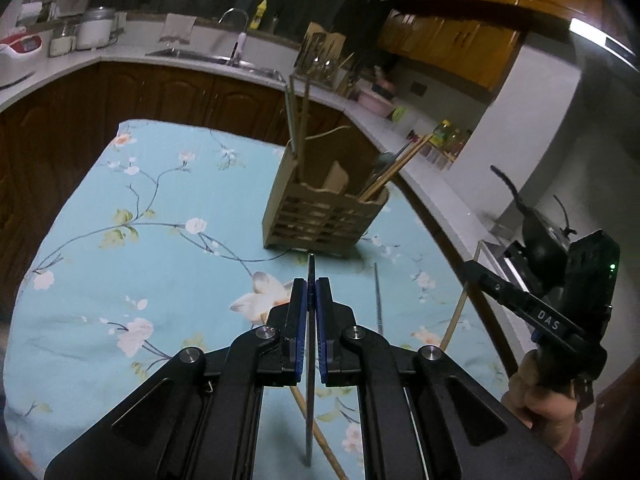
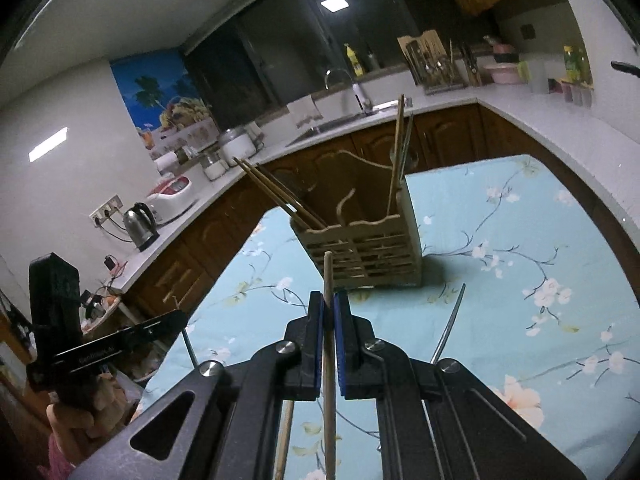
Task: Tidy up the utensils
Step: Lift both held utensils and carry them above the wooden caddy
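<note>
Kitchen counters and dark wood cabinets ring a table under a floral blue cloth (image 1: 120,240), where a slatted wooden holder (image 1: 320,220) stands with chopsticks already leaning in its outer compartments.

From the left wrist, the left gripper (image 1: 311,296) is clamped on a dark metal chopstick (image 1: 310,360) whose long axis runs straight ahead, its tip aimed at the holder's base just beyond. Another metal chopstick (image 1: 378,300) and a bamboo one (image 1: 320,436) lie loose on the cloth.

From the right wrist, the right gripper (image 2: 329,312) is closed on a bamboo chopstick (image 2: 329,360), likewise pointing forward at the holder (image 2: 360,252), which stands straight ahead and near. Both arms look about equally near; each stick probably needs tipping upright above the rim before lowering.
</note>
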Demonstrator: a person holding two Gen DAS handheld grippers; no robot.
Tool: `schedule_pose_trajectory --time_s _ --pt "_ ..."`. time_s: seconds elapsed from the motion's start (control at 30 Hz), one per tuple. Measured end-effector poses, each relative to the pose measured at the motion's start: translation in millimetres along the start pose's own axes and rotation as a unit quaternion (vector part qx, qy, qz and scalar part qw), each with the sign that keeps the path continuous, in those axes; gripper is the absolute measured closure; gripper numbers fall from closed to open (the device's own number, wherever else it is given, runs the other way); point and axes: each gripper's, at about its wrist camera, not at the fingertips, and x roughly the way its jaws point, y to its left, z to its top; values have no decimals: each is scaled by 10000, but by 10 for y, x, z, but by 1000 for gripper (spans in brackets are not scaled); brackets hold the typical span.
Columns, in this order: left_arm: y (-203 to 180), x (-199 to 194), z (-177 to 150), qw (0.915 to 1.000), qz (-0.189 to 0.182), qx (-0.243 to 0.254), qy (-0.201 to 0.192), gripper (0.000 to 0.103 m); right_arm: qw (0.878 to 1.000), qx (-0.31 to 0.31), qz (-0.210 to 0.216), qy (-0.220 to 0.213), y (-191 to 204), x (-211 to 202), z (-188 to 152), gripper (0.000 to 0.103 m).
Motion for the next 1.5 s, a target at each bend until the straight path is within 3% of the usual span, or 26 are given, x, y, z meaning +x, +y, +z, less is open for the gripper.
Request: schedule_pose_trajectory --time_s 0.43,0.97,1.23,1.5 --pt "-135 -262 76 9994 -55 139 -315 99 9991 -73 117 -391 63 -281 159 98" --pt "-192 -293 249 9984 -116 197 -526 99 9962 85 -98 -858 -107 -252 324 98" --pt "-271 -265 582 9959 -97 344 -828 99 9908 -28 -232 -1335 -114 -175 639 98" --pt "-341 -178 1227 9877 19 427 -1505 99 9756 -11 -309 -2172 -134 -68 1184 98"
